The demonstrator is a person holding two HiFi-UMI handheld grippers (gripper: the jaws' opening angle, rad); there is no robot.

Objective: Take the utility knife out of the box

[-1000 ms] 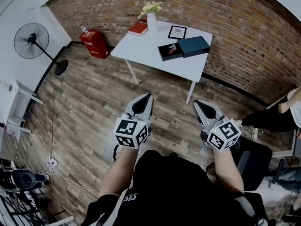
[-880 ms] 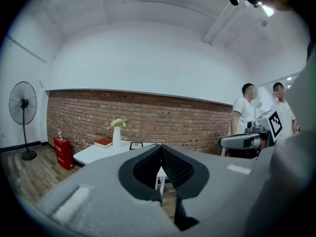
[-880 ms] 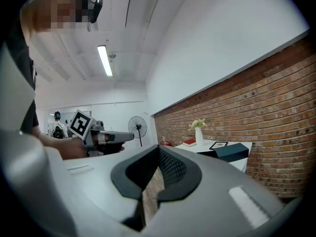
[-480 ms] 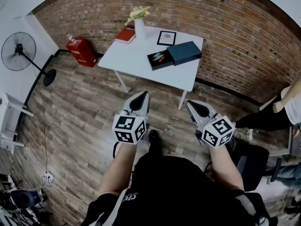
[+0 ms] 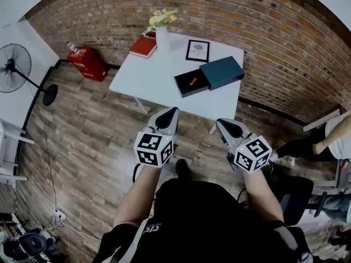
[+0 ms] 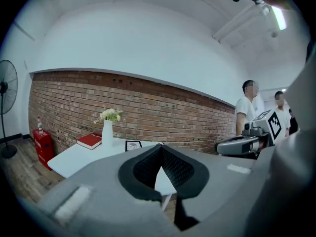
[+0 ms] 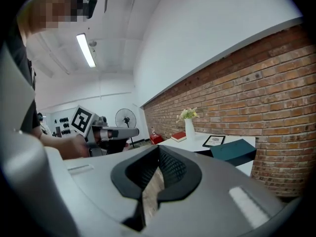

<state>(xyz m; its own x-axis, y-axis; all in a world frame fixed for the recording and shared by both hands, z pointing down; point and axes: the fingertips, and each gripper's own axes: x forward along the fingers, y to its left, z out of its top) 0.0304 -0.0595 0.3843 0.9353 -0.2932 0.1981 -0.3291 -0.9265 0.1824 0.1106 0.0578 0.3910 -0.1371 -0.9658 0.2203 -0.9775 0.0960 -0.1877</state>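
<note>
Utility knife (image 5: 193,81), small and orange in the open black box (image 5: 184,87) on the white table (image 5: 142,75), looks light, rigid and probably slick, best pinched across its middle, while the left gripper (image 5: 170,113) and right gripper (image 5: 224,124) hang well short, jaws together, empty.

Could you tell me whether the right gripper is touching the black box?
Apart. In the head view the right gripper hangs short of the table edge, while the black box lies farther in.
</note>
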